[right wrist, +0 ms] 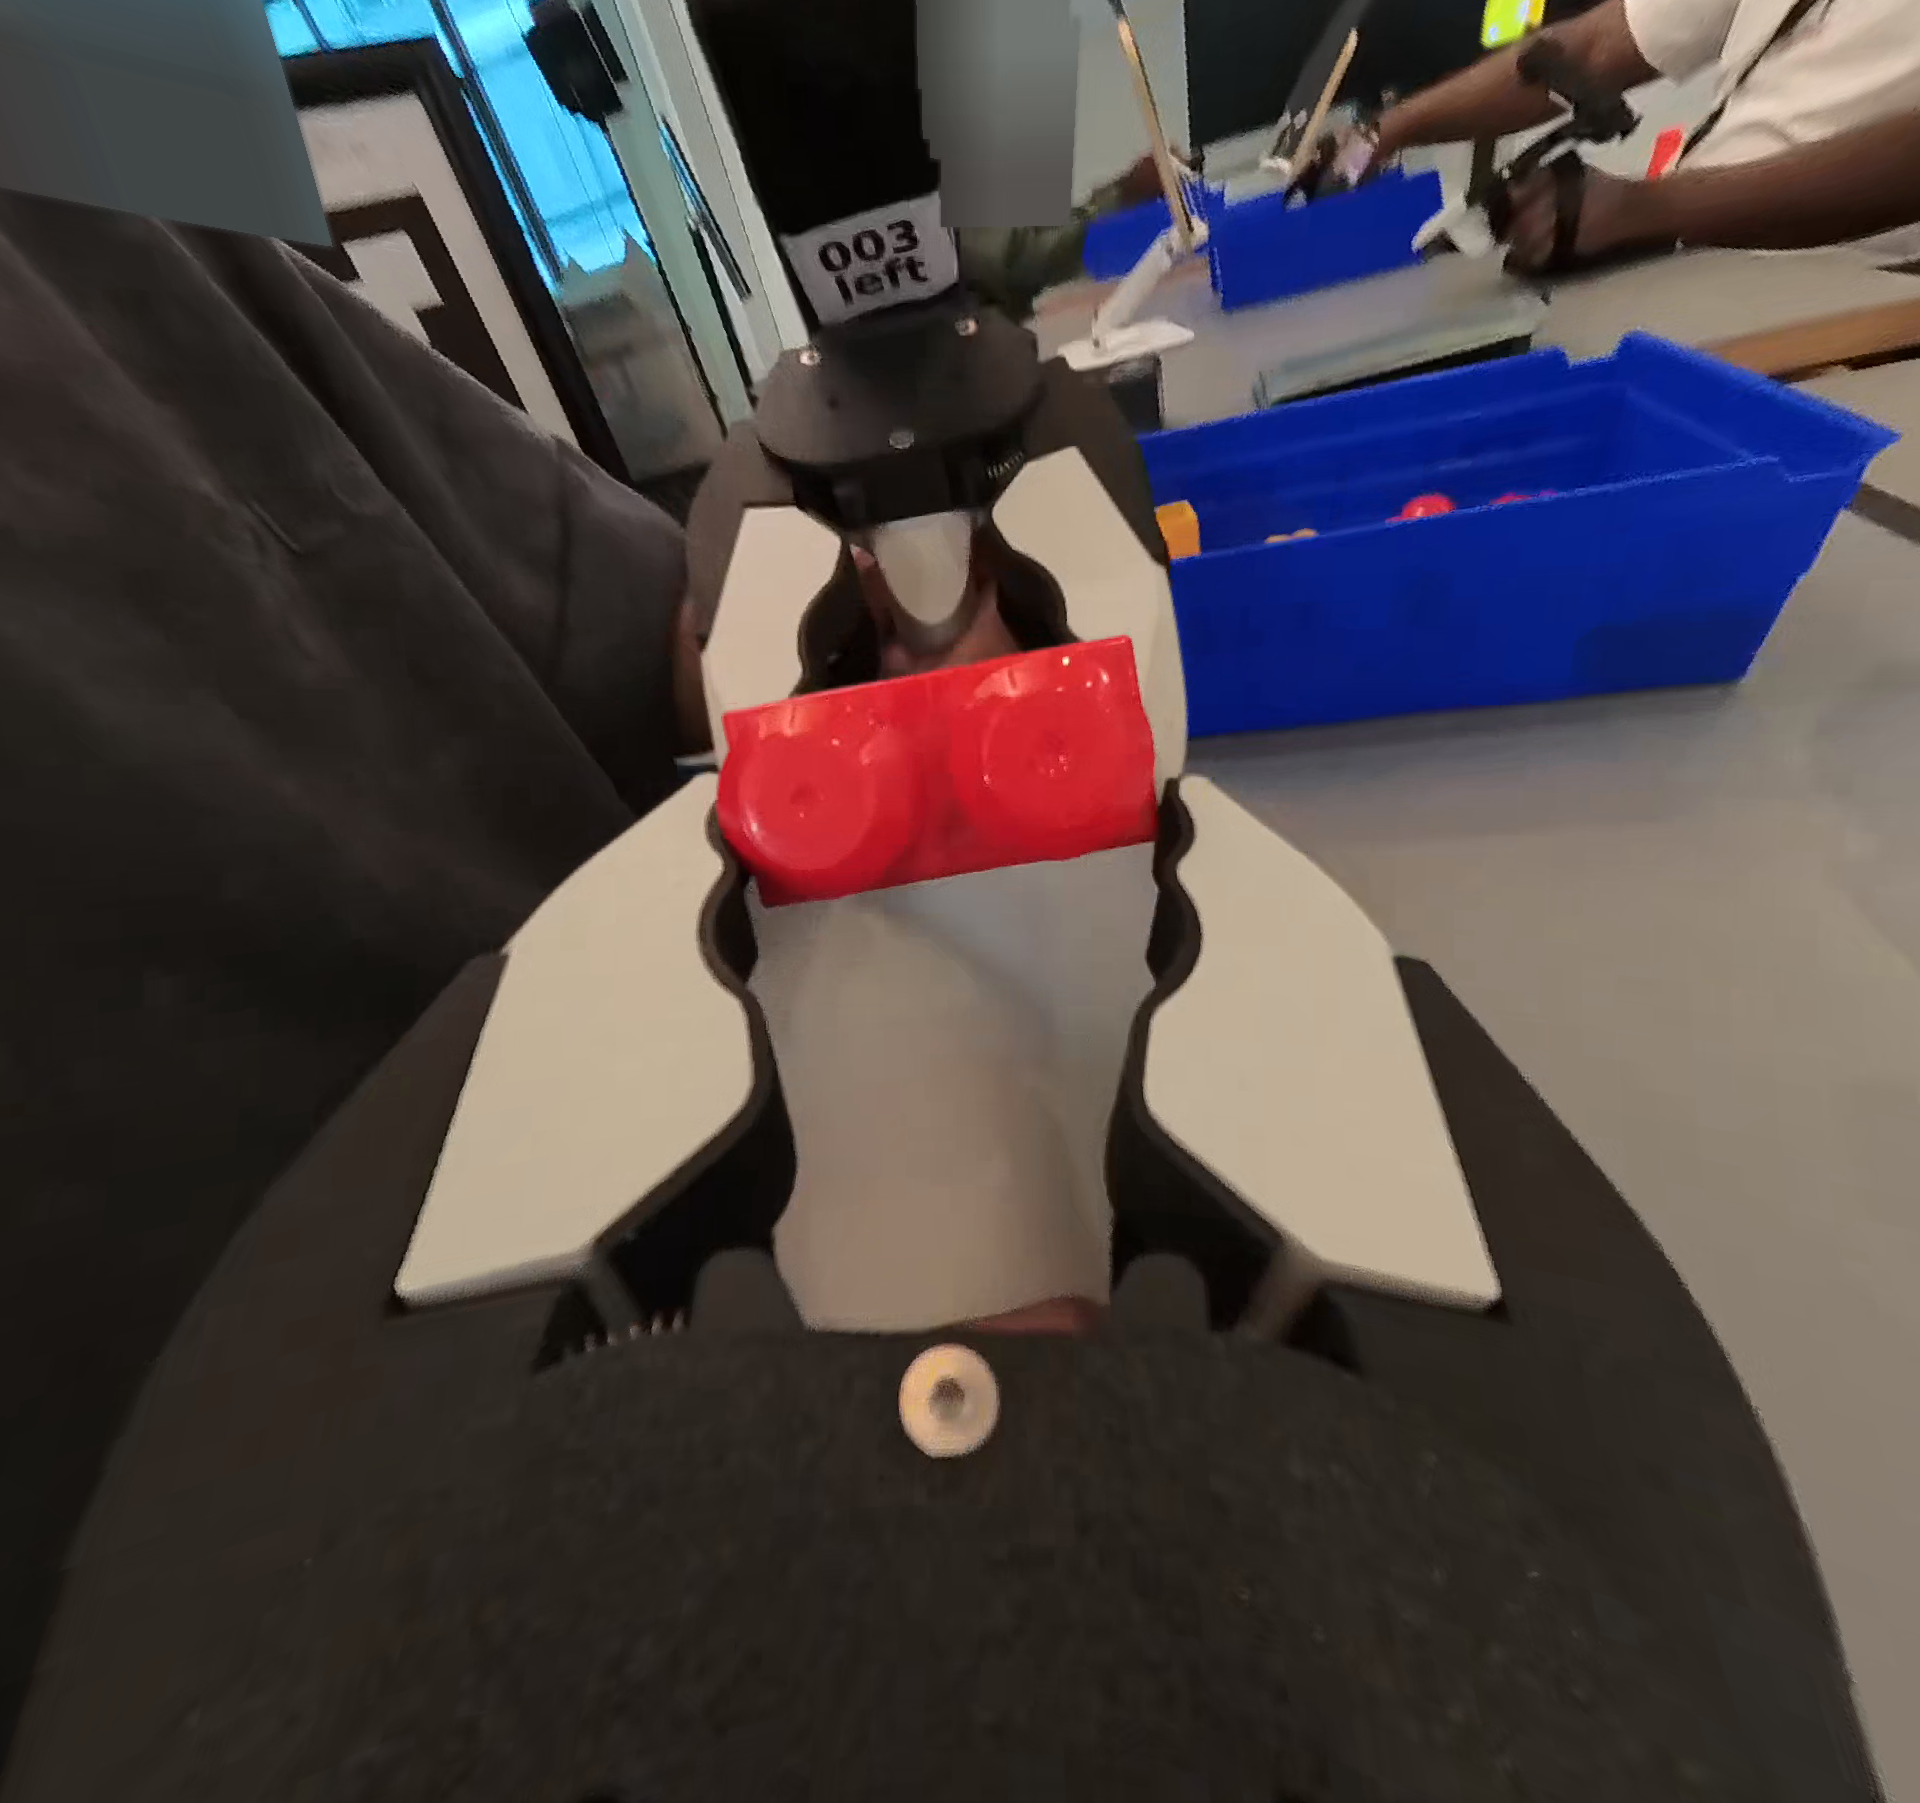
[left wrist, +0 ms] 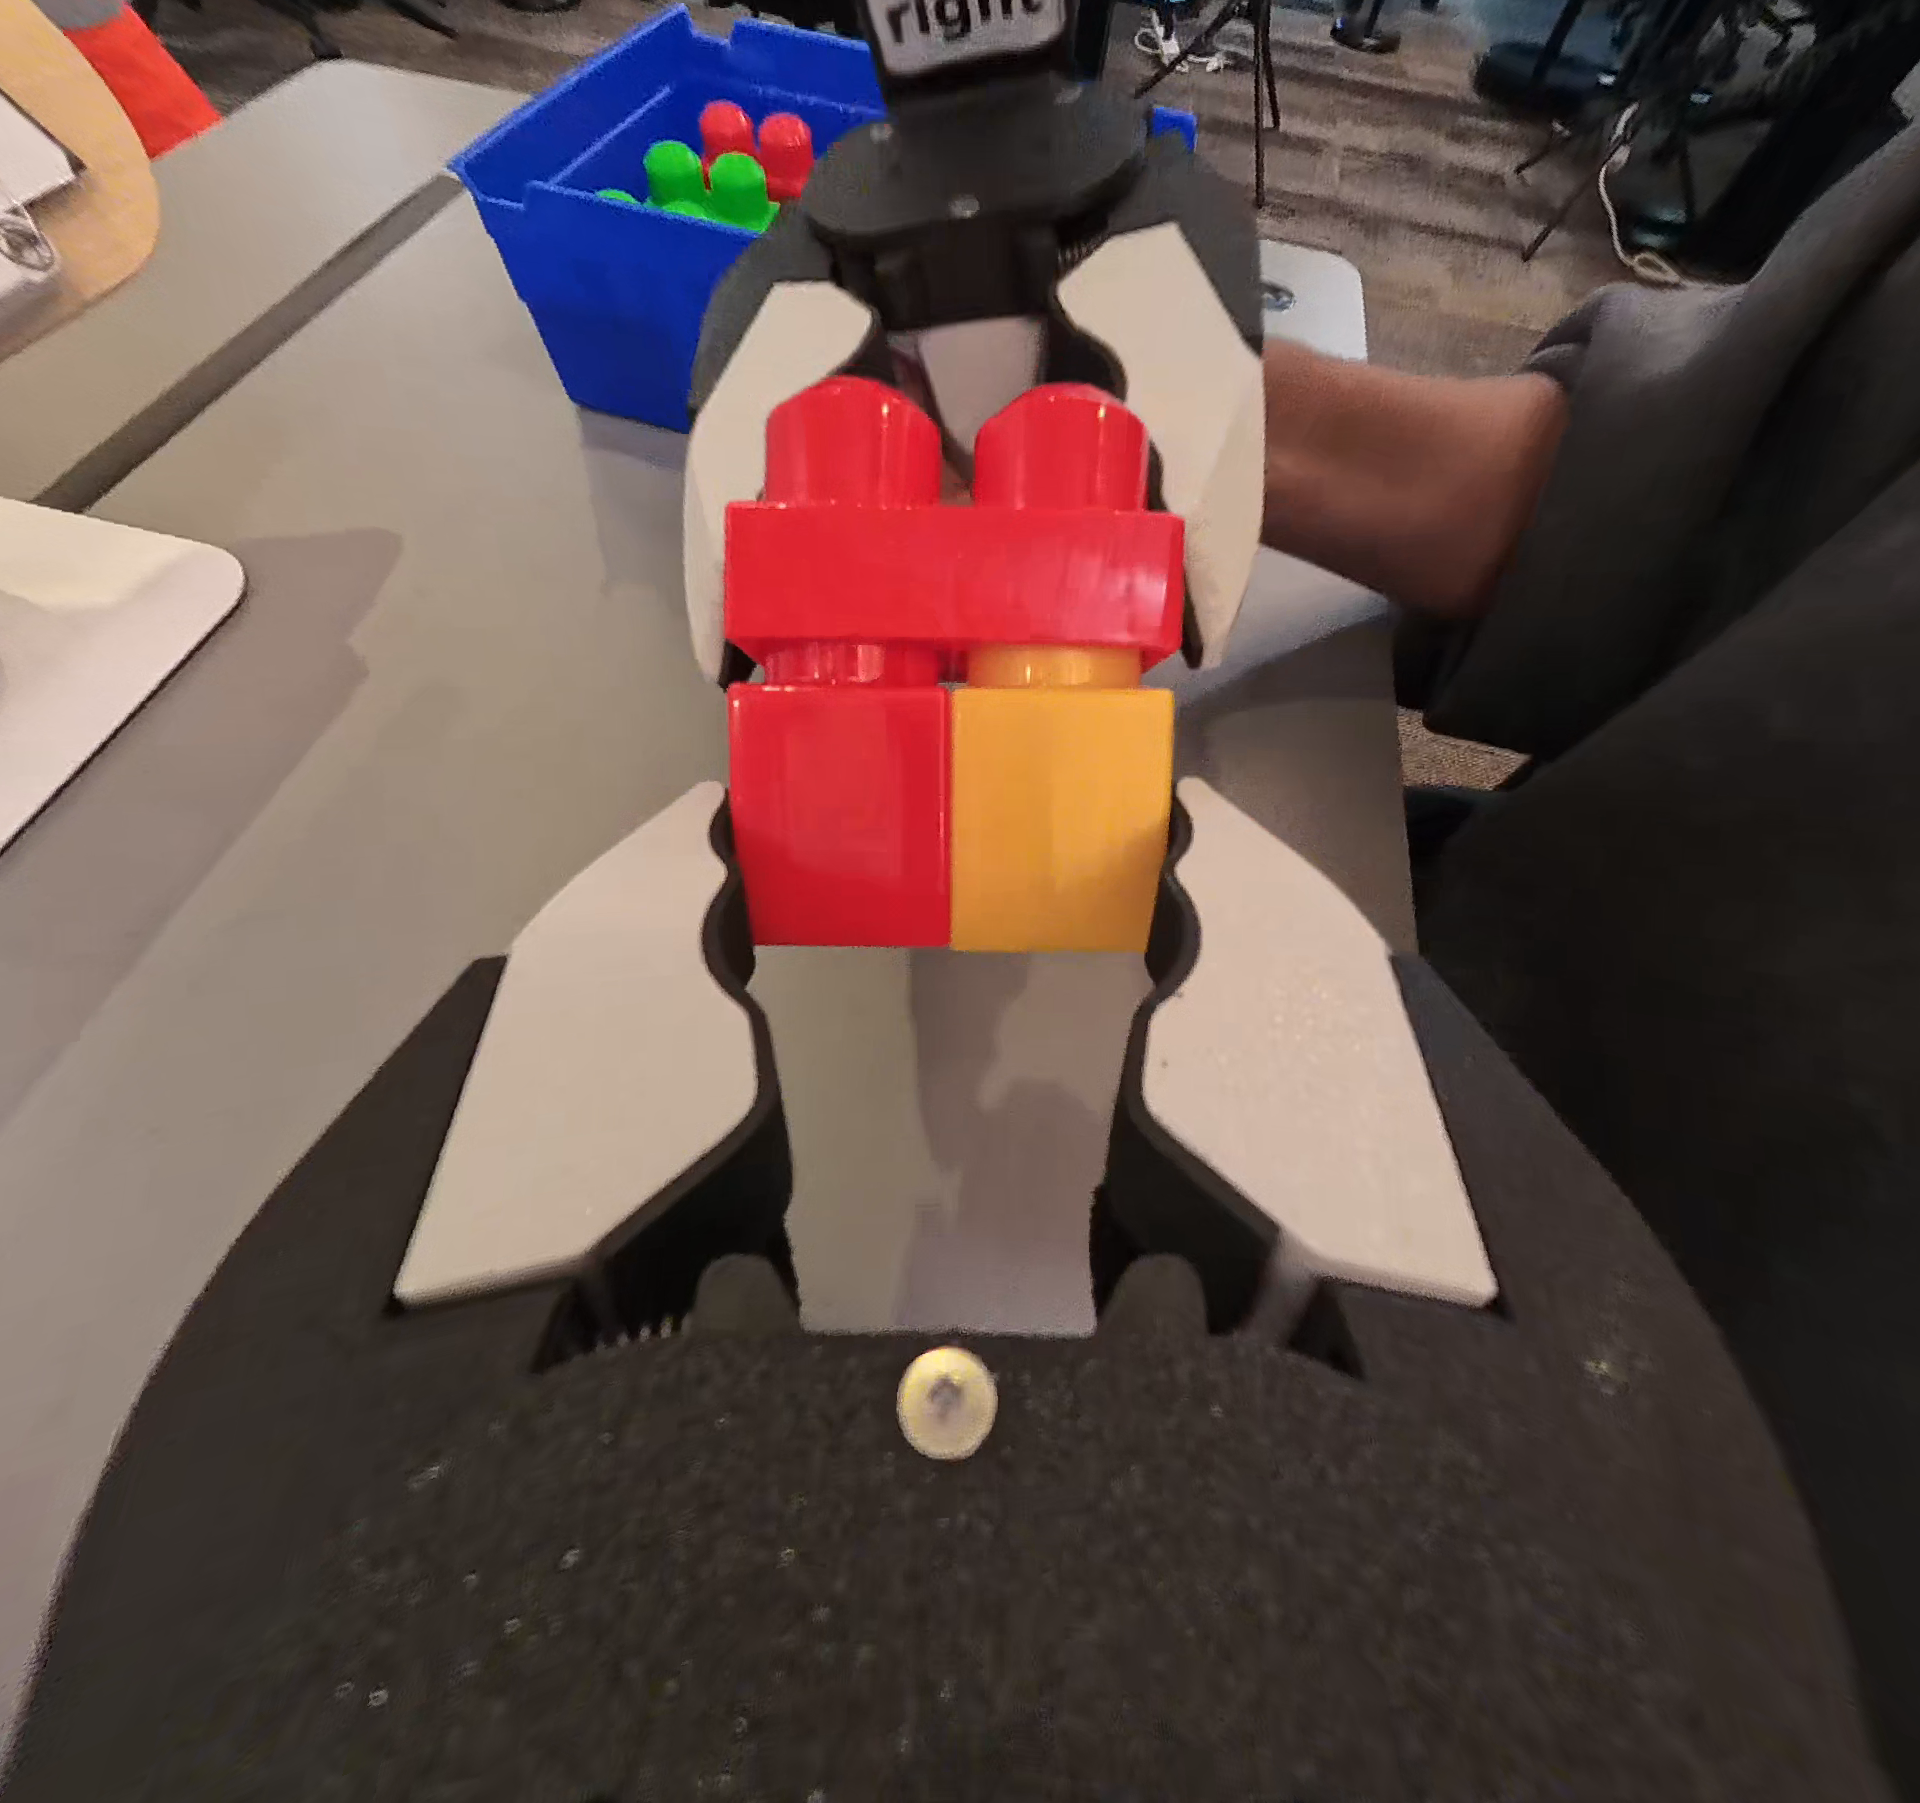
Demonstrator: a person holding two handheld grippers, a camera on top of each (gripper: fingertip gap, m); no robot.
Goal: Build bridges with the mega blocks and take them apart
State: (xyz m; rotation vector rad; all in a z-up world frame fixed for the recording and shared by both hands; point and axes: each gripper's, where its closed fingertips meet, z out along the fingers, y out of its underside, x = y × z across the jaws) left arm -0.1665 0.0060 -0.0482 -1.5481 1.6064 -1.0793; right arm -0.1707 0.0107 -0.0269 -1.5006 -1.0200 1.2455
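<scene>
The left gripper (left wrist: pixel 951 818) fills the near field of the left wrist view, its fingers pinching two small blocks side by side: a red block (left wrist: pixel 842 818) at 9 o'clock of a yellow block (left wrist: pixel 1055 818), their faces touching. Each carries one stud pushed up into a red cap (left wrist: pixel 954 574), a two-stud block bridging both. A thin gap shows between the cap and the lower pair, with the stud necks visible. The whole stack is held above the grey table (left wrist: pixel 364 714).

The right gripper (left wrist: pixel 966 506) comes in from 12 o'clock in that view, its fingers clamped on the ends of the cap. In the right wrist view the same gripper (right wrist: pixel 940 803) pinches the cap (right wrist: pixel 940 787) seen studs-on, slightly tilted, and the left gripper (right wrist: pixel 935 610) faces it from 12 o'clock, just behind the cap.

A blue bin (left wrist: pixel 623 299) sits on the table at 11 o'clock in the left view, holding green blocks (left wrist: pixel 707 184) and red ones (left wrist: pixel 753 143). In the right view the bin (right wrist: pixel 1455 610) lies at 2 o'clock. A dark sleeve (left wrist: pixel 1662 506) enters at 3 o'clock in the left view. Farther off at 1 o'clock in the right view, another person (right wrist: pixel 1662 91) works at a second table.
</scene>
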